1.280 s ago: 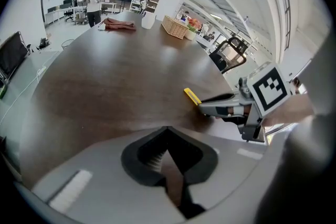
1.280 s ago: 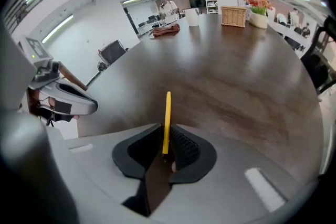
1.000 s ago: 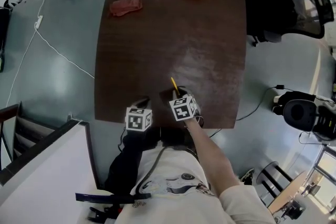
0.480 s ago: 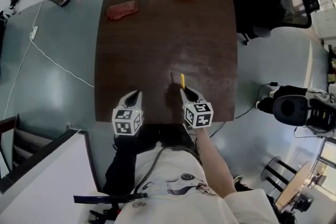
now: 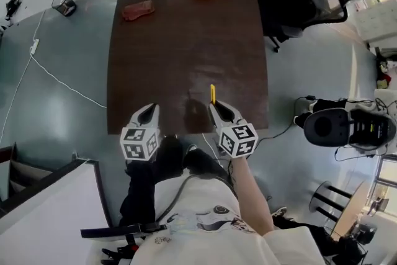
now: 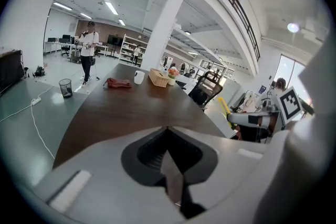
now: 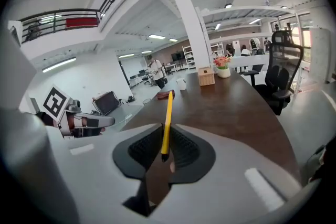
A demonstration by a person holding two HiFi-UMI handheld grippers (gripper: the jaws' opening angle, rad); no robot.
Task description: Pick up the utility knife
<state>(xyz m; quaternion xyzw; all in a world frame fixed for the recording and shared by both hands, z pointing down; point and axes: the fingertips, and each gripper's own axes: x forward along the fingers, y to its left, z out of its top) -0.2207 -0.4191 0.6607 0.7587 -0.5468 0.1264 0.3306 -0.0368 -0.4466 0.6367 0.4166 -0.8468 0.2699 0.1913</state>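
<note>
Head view: right hand-held gripper [image 5: 215, 108] over table [image 5: 186, 40] edge pinches utility knife [image 5: 212, 93]; left hand-held gripper [image 5: 150, 110] closed.

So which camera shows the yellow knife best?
The right gripper view: the thin yellow utility knife stands close up, clamped between the right gripper's tongs. The head view shows only a small yellow sliver ahead of that gripper; the left gripper view, a tiny yellow bit off to the side.
</note>
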